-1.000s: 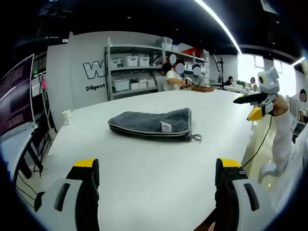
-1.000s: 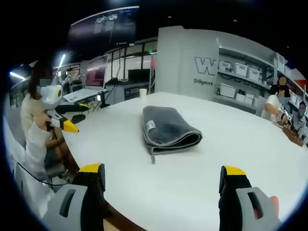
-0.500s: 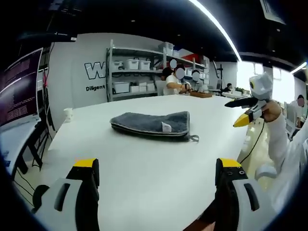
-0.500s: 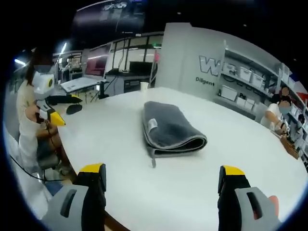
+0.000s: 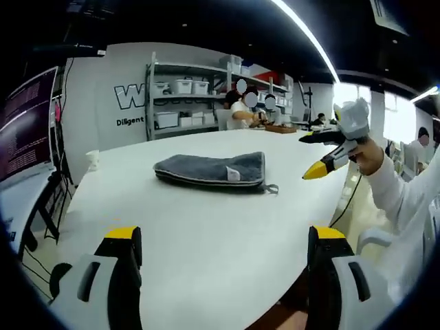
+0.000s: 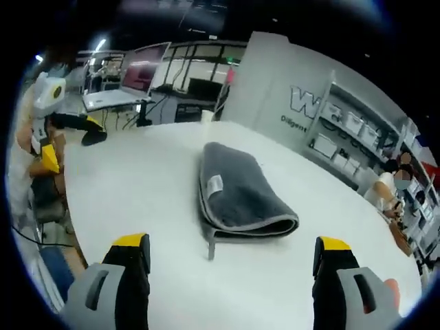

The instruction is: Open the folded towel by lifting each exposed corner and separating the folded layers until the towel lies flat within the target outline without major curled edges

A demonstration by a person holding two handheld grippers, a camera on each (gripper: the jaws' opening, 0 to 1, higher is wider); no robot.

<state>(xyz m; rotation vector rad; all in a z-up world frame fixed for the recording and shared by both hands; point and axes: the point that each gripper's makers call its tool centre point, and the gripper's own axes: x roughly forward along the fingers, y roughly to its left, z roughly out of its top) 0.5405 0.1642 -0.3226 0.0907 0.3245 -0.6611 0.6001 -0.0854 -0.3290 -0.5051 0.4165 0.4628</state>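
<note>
1. While the folded grey towel sits alone mid-table, pretty much nothing is near it on the white table; a small white cup stands well apart by the far edge.
2. Shelves with white bins line the back wall, and people sit at a far table.
3. From the right gripper view the towel shows its white tag and a loop hanging off the near corner.
4. Left gripper: jaws spread wide, low over the table edge, gripping nothing.
5. Right gripper: also wide apart and empty, held up beside the table by a white-sleeved arm.
</note>
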